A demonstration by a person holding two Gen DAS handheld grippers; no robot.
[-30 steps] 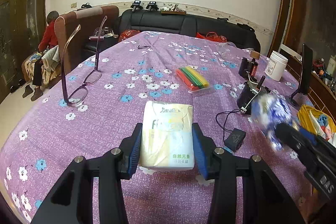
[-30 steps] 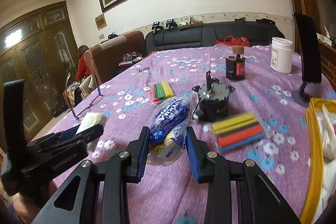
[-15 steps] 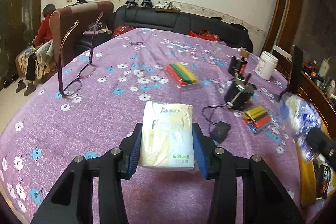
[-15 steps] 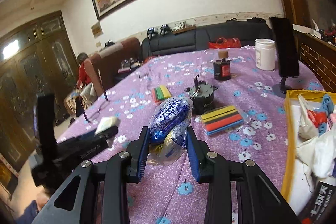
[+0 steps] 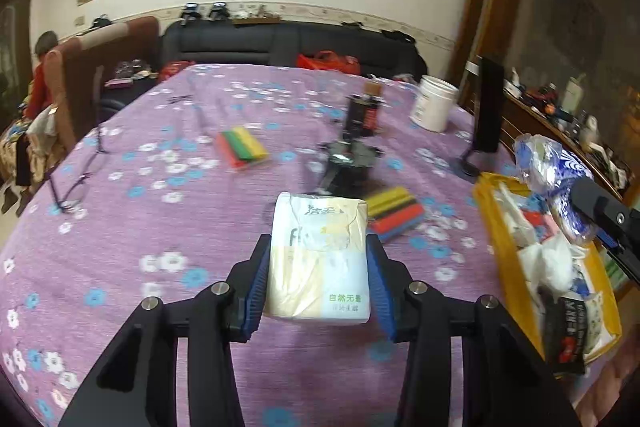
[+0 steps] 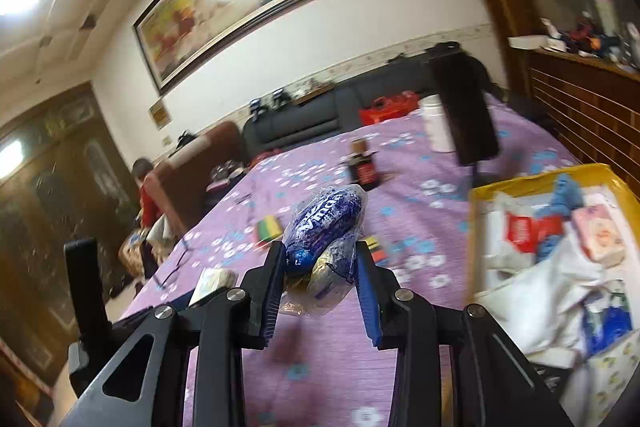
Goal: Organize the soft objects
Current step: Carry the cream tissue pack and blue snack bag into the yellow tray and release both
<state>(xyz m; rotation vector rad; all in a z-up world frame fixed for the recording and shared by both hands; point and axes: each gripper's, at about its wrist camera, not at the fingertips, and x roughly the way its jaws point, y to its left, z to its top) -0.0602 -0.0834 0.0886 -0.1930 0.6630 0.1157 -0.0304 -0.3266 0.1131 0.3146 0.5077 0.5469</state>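
A pale yellow and white tissue pack (image 5: 320, 259) is clamped between the blue pads of my left gripper (image 5: 318, 247), held above the purple flowered tablecloth (image 5: 160, 227). My right gripper (image 6: 320, 255) is shut on a clear plastic bag with blue printed wrappers (image 6: 326, 227), also lifted off the cloth. In the left wrist view that bag (image 5: 552, 171) hangs over the yellow box (image 5: 486, 203) at the right, which holds several soft packets and cloths. The same yellow box (image 6: 476, 227) lies at the right of the right wrist view, with the tissue pack (image 6: 212, 281) at lower left.
On the cloth lie two striped coloured sponge packs (image 5: 242, 147) (image 5: 394, 213), a black motor-like part (image 5: 352, 163), a dark bottle (image 5: 362, 111), a white jar (image 5: 434, 107), a black stand (image 5: 486, 107) and spectacles (image 5: 76, 183). A person (image 6: 146, 195) sits far left by a sofa.
Both grippers have swung right and risen a little with their loads. The yellow box has come into fuller view, and the bag now hangs over it.
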